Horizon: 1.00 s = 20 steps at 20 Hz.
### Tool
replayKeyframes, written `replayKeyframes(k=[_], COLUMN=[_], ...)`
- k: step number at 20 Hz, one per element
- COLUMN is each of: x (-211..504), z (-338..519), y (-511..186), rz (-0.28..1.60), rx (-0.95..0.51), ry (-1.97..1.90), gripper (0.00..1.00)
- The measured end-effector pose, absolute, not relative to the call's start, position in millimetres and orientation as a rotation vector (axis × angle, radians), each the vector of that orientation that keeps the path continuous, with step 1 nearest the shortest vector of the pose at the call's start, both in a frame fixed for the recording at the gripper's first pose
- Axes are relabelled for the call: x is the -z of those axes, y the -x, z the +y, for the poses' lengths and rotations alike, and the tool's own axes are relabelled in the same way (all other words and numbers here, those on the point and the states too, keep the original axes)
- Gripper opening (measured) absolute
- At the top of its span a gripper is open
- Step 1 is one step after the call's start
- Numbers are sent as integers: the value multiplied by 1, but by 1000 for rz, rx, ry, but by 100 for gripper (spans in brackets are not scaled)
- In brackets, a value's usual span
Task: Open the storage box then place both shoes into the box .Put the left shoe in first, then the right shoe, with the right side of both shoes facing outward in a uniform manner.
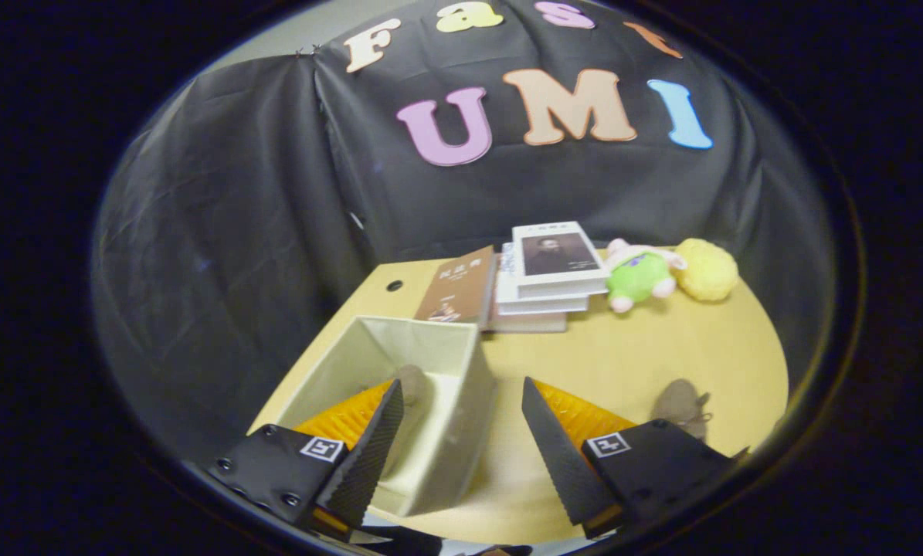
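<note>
jaws apart over the open box

the gripper point(461, 401) has its jaws wide apart, holding nothing; the left finger hangs over the box's near wall and the right finger over bare table just beside the box.

the storage box point(449, 421), beige fabric, stands open on the table just ahead of the fingers, its long axis running away from the gripper toward the books. part of its floor is covered by the left finger. inside, a grey shoe point(412, 384) shows as a rounded end rising past that fingertip; the rest is hidden, so which way it points and which side faces outward cannot be told.

a second grey shoe point(681, 407) lies on the table to the right of the box, well apart from it, just beyond the right finger. the finger's black block cuts off its near part, and its heading is hard to make out.

the yellow wooden table point(639, 355) has a small round hole near its far left corner. beyond the box, a brown book point(459, 286) leans against a stack of books point(554, 270). right of the stack lie a green and pink plush toy point(640, 276) and, touching it, a yellow fluffy ball point(708, 269).
</note>
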<state>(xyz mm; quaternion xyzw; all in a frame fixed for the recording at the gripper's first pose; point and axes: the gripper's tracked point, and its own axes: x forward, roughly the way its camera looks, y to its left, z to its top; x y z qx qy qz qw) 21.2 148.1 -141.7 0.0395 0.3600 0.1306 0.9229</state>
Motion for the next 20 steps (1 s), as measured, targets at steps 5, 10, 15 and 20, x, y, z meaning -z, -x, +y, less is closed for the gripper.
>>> replayKeyframes(k=[5, 10, 15, 20], x=[152, 167, 210, 263], z=[53, -22, -83, -122], y=[-18, -6, 17, 30], rz=[710, 727, 817, 923], rx=[-144, -59, -17, -8], ry=[55, 74, 101, 146], gripper=[98, 98, 98, 99])
